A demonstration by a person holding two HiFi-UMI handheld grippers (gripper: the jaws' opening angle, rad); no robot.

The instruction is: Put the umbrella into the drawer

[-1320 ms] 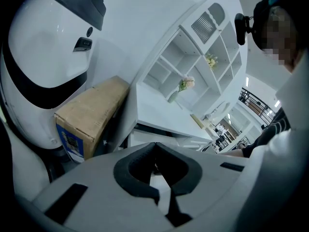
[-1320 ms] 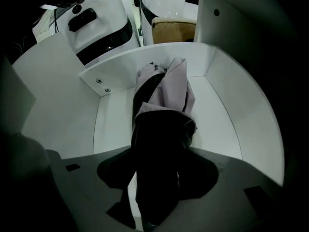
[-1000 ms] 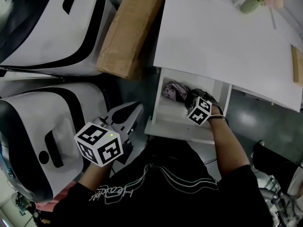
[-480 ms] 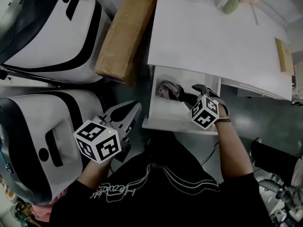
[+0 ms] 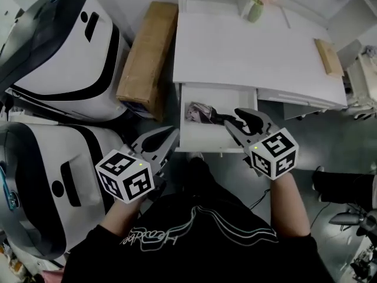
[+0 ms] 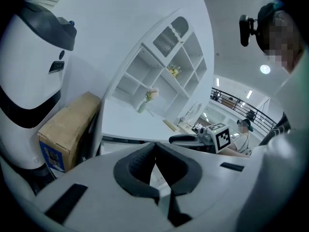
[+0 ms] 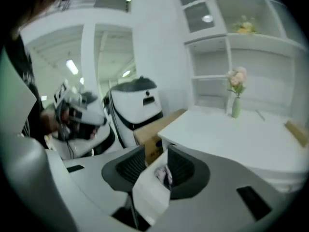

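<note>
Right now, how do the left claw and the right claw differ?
The left claw has its jaws meeting at the tips, while the right claw has its jaws apart and closing, with nothing between them. The left claw sits to the left of the open drawer, whereas the right claw hovers over that drawer, near the umbrella lying inside. Both claws are empty.

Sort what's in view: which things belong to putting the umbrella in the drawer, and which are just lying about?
Job: folded pinkish fabric umbrella, lying in the open white drawer; right gripper, empty, jaws closing; left gripper, shut, empty.
Lying about: brown cardboard box; green vase of pink flowers; tan wooden block; white-and-black machines.
</note>
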